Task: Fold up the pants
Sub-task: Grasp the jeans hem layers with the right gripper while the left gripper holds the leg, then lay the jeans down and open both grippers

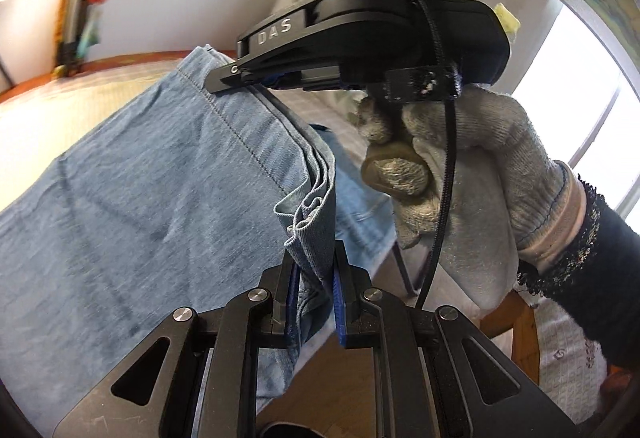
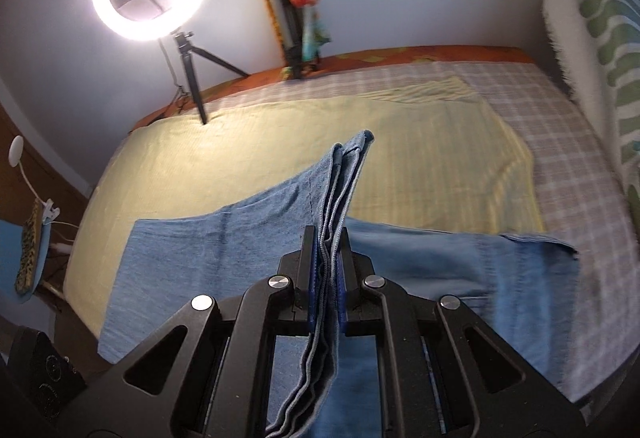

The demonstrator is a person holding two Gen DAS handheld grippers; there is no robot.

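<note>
Both grippers are clamping the pants (image 2: 248, 262) — each is biting a bunched stack of denim edge layers. Left gripper (image 1: 314, 302) is pinched on the folded edge, right gripper (image 2: 327, 278) likewise, jaws closed down to cloth thickness.

Pants are lying mostly on the yellow sheet (image 2: 280, 142) toward the bed's near edge, w/ the held edge lifted off it. The lower layer is spreading flat to both sides under the right gripper, one end reaching the plaid cover (image 2: 580, 166) at the bed's right side.

Key relation: in the left wrist view the right gripper (image 1: 256, 78) is sitting further along the same edge, ahead of the left — so the long axis is running gripper to gripper, edge taut between them. Gloved right hand (image 1: 472, 158) is on its handle.

Prob mid-fold: next move needs both ends carried together across the lower layer, else the edge skews.
</note>
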